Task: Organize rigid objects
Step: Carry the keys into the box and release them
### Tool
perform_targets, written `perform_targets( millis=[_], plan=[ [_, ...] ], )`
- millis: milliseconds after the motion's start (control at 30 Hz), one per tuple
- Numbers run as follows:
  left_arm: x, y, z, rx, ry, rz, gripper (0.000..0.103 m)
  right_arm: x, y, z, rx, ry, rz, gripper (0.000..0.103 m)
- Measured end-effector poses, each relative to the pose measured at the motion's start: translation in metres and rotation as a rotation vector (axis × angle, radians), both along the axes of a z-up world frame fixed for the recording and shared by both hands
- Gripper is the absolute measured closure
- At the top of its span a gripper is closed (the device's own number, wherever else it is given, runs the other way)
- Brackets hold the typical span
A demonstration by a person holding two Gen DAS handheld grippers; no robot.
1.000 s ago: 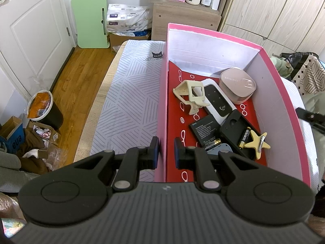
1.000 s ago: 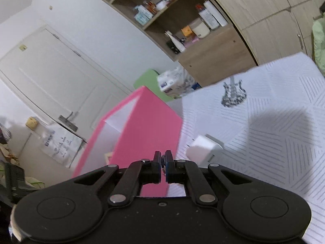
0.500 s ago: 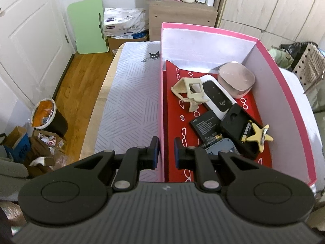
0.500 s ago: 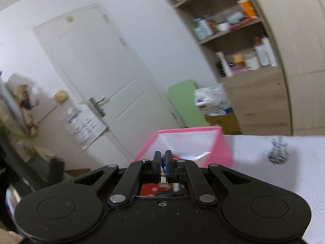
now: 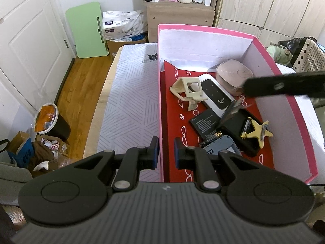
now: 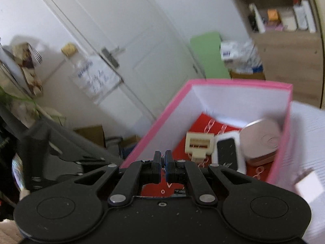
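Observation:
A pink box (image 5: 290, 101) with a red floor stands on the bed. It holds a beige phone stand (image 5: 189, 91), a white-and-black device (image 5: 215, 95), a pink round case (image 5: 233, 75), a black battery pack (image 5: 205, 122), AA batteries (image 5: 245, 126) and a yellow star clip (image 5: 261, 133). My left gripper (image 5: 164, 154) is shut on the box's left wall near its front corner. My right gripper (image 6: 163, 160) is shut on a small metal item (image 6: 163, 158) and hovers over the box (image 6: 154, 126). In the left wrist view it shows as a black bar (image 5: 284, 86) with the item dangling, blurred (image 5: 233, 109).
A white charger cube (image 6: 308, 185) lies on the striped bedspread (image 5: 130, 105) to the right of the box. Left of the bed are wood floor, a bin (image 5: 50, 120) and clutter. A shelf unit (image 5: 180, 10) and wardrobe doors stand behind.
My right gripper has swung from over the bedspread to above the box's inside, still holding the metal item, and now reaches into the left wrist view from the right. The left gripper kept its hold.

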State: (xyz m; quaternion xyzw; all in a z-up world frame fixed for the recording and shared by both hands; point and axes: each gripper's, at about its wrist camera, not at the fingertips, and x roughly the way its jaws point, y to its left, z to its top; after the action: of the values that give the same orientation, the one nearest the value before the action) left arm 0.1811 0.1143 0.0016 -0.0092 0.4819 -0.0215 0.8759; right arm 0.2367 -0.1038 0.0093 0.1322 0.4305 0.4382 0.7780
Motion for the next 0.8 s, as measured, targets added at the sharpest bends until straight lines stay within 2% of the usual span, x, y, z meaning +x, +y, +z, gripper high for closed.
perform_targets(
  millis=[100,200,267,367,567,700,800],
  plan=[
    [0.0,0.004,0.0,-0.024,0.0,0.01,0.09,0.005,0.014,-0.008,-0.055,0.001,-0.009,0.097],
    [0.0,0.004,0.0,-0.023,0.0,0.008,0.09,0.0,0.018,-0.003,-0.123,-0.092,-0.04,0.091],
    [0.001,0.004,0.0,-0.024,0.004,0.004,0.09,-0.006,0.016,0.005,-0.11,-0.139,0.015,0.092],
    [0.003,0.009,0.0,-0.054,0.01,0.009,0.09,-0.013,0.002,0.024,-0.076,-0.171,0.027,0.092],
    [0.003,0.008,0.0,-0.049,0.014,0.007,0.09,-0.023,-0.045,0.049,-0.057,-0.237,-0.102,0.087],
    [0.004,0.007,0.0,-0.043,0.014,0.013,0.09,-0.029,-0.081,0.048,-0.095,-0.258,-0.216,0.085],
    [0.003,0.006,0.0,-0.042,0.012,0.021,0.09,-0.03,-0.101,0.038,-0.114,-0.229,-0.266,0.085]
  ],
)
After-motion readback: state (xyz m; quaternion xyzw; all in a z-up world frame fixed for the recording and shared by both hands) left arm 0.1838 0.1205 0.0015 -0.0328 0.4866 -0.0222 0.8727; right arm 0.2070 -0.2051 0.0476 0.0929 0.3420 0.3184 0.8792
